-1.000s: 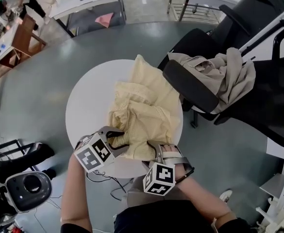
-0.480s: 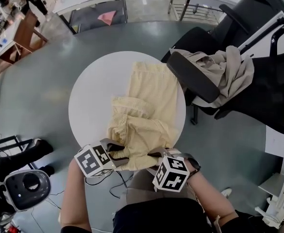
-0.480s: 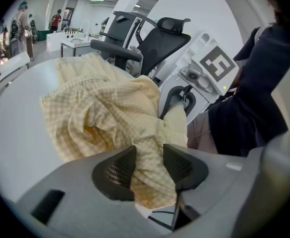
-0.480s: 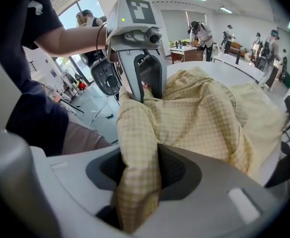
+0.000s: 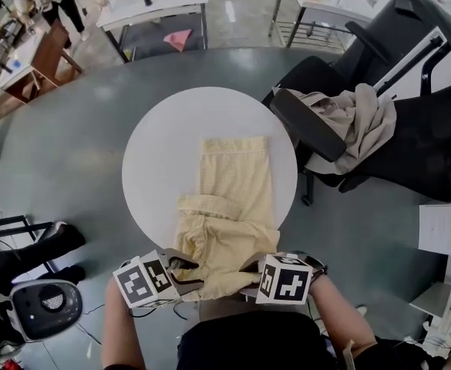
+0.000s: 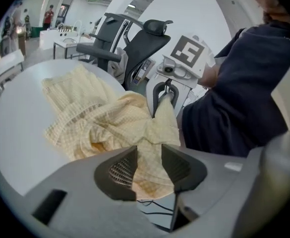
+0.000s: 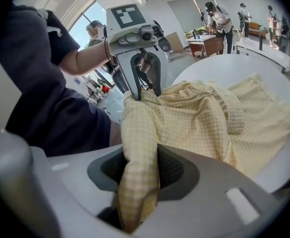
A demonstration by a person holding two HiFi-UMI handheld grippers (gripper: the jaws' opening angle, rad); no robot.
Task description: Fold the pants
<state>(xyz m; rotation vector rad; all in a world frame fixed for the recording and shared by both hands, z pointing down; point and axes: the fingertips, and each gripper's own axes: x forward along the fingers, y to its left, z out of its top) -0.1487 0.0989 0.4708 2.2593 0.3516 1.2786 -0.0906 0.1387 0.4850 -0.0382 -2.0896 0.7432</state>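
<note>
Pants (image 5: 229, 199) over table (image 5: 156, 145) edge, in just-closing jaws of left gripper (image 6: 148, 155) and right gripper (image 7: 141, 155).

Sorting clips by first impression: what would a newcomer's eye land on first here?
Yellow pants lie on a round white table, their near edge clamped in the left gripper and right gripper, whose fingers have just been closing on the cloth. To the right, a black office chair carries a heap of beige clothing.
</note>
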